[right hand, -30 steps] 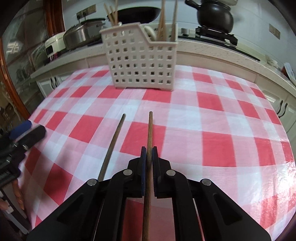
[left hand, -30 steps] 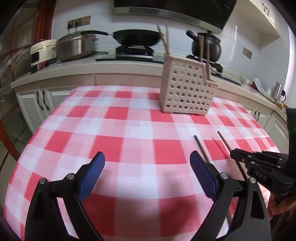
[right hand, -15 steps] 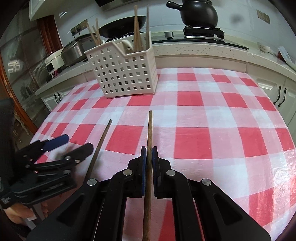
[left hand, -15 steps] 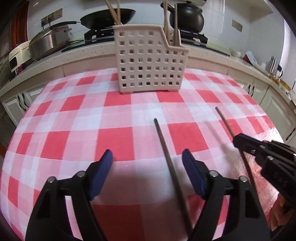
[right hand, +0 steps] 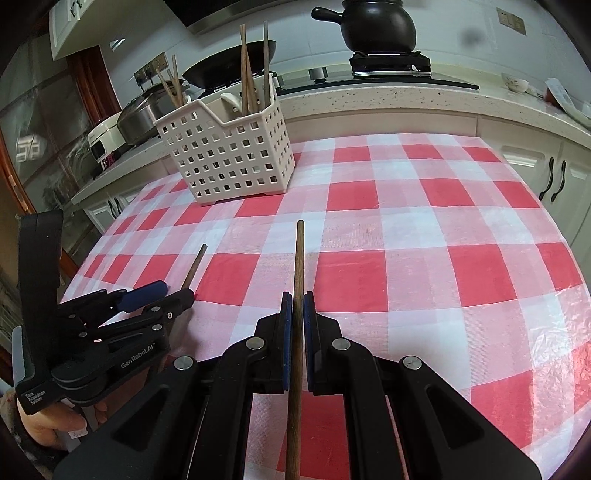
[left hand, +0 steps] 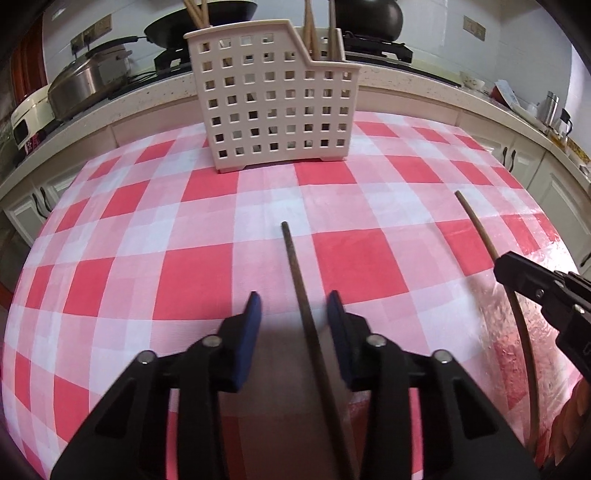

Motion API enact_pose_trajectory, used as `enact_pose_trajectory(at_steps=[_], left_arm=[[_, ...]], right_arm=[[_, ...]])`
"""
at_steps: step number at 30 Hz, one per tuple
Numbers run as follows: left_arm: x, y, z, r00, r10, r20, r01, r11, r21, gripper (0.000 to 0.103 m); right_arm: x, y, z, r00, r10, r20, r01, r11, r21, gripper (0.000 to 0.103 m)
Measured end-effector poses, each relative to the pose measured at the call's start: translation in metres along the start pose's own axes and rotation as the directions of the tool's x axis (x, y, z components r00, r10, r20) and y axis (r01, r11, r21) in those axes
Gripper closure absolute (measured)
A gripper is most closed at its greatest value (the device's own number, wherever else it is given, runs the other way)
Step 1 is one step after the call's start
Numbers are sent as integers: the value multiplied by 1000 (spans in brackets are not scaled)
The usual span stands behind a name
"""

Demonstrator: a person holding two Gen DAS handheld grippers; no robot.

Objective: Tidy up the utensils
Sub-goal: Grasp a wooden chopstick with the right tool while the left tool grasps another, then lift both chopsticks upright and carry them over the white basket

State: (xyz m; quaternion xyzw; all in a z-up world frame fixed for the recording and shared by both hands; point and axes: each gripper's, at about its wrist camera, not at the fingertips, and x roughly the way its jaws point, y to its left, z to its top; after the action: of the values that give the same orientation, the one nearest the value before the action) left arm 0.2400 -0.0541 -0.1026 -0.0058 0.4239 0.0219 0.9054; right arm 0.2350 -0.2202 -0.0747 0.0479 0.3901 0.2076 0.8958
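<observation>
A dark chopstick [left hand: 295,266] lies on the red-and-white checked cloth [left hand: 110,280], between the blue pads of my left gripper [left hand: 294,310]. The jaws are closing; a gap shows on both sides of the stick, smaller at the right pad. My right gripper [right hand: 297,299] is shut on a brown chopstick [right hand: 299,258] that points forward above the cloth. A white perforated basket [left hand: 273,110] with several chopsticks upright in it stands at the far side of the table. The right wrist view shows the left gripper [right hand: 166,293] at the left, over its chopstick [right hand: 197,260].
Behind the table runs a kitchen counter [right hand: 406,99] with a black pot [right hand: 376,26], a wok [left hand: 177,26] and a steel cooker [left hand: 88,81]. White cabinets [right hand: 535,177] stand to the right. A person's hand [right hand: 37,424] holds the left gripper.
My left gripper has moved right and down onto the dark chopstick, and its jaws have narrowed around it. The right gripper has kept its chopstick and shifted a little.
</observation>
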Motion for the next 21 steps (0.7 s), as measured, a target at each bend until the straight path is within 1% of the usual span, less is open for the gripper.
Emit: enact_pose_trajectory(at_steps=[2, 4, 6, 15, 18, 21], left_arm=[[-1, 0, 0, 1000, -5, 2, 5, 1000, -4, 78], [-1, 3, 0, 1000, -15, 4, 15, 1000, -20, 90], [-1, 5, 0, 1000, -26, 4, 26, 999, -29, 95], [-6, 12, -4, 996, -84, 18, 84, 995, -46, 98], [-16, 14, -5, 995, -88, 53, 90, 995, -45, 98], [-31, 17, -3, 991, -91, 97, 95, 994, -47, 98]], right_arm=[[0, -1, 0, 1000, 1, -2, -1, 1000, -2, 97], [0, 0, 0, 1000, 0, -3, 0, 1000, -4, 97], [0, 2, 0, 1000, -3, -5, 3, 1000, -6, 97], [2, 9, 0, 1000, -11, -7, 11, 1000, -14, 97], [0, 12, 2, 1000, -11, 1, 11, 1000, -15, 97], [-6, 17, 5, 1000, 4, 27, -4, 1000, -17, 97]])
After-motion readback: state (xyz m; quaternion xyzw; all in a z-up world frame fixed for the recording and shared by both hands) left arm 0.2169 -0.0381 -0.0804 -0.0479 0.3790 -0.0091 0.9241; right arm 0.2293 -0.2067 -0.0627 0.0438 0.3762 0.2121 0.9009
